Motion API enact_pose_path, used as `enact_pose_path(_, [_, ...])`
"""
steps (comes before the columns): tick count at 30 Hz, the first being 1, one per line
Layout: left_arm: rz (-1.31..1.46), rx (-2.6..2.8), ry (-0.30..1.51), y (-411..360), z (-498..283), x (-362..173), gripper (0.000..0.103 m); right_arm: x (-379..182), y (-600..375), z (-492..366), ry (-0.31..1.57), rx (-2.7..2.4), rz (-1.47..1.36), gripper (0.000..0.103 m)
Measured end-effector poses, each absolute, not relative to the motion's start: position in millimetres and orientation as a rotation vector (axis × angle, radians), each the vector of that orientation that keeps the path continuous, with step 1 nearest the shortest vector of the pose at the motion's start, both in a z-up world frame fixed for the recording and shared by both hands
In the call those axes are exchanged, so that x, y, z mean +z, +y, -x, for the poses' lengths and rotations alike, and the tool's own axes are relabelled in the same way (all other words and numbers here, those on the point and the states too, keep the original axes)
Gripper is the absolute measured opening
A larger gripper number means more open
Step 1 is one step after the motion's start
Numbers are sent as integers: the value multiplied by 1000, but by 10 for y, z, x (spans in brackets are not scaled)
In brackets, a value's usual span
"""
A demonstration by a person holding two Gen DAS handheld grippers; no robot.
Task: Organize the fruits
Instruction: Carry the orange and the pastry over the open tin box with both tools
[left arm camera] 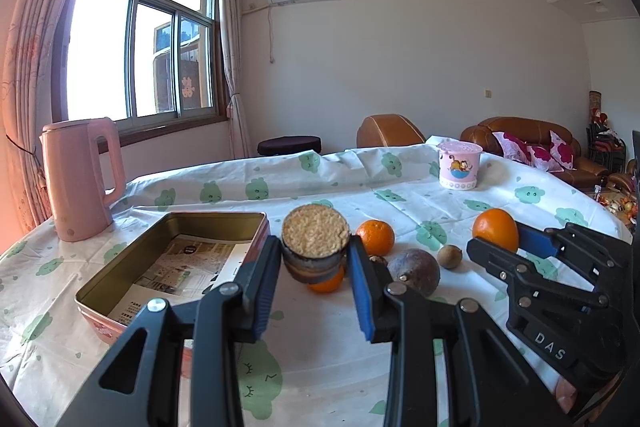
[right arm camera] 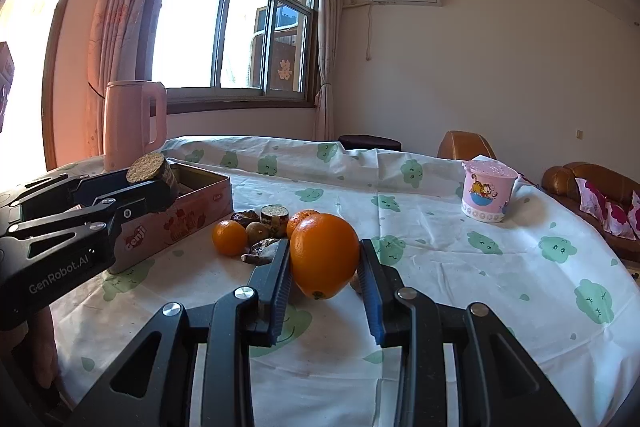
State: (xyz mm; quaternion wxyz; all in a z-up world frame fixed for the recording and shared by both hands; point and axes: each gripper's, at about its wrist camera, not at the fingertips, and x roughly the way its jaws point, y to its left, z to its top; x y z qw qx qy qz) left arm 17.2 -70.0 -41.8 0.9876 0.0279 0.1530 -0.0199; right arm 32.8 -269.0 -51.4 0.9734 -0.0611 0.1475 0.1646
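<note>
My left gripper (left arm camera: pixel 316 251) is shut on a short sugarcane chunk (left arm camera: pixel 315 237) with a pale cut face, held above the table just right of the open metal tin (left arm camera: pixel 176 259). My right gripper (right arm camera: pixel 325 259) is shut on a large orange (right arm camera: pixel 324 255), lifted off the cloth; it also shows in the left wrist view (left arm camera: pixel 495 229). On the table lie a small orange (left arm camera: pixel 375 237), a dark passion fruit (left arm camera: pixel 414 271), a small brown fruit (left arm camera: pixel 449 256), another sugarcane chunk (right arm camera: pixel 274 215) and several dark fruits (right arm camera: pixel 262 251).
A pink kettle (left arm camera: pixel 80 179) stands behind the tin at the table's left. A pink cartoon cup (left arm camera: pixel 459 165) stands far right. The tin holds a printed paper (left arm camera: pixel 180 267). Sofas and a window lie beyond the table.
</note>
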Motion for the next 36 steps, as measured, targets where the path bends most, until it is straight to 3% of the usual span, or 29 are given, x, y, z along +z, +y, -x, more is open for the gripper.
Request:
enact_pose_path(18, [-55,0,274,-603,-122,-352,36,-497,-2688,-291,278,342,127,34])
enact_pose_path(36, [-16,173,363,307,-419,-179,36,-168,-1936,-719,422,526,142,34])
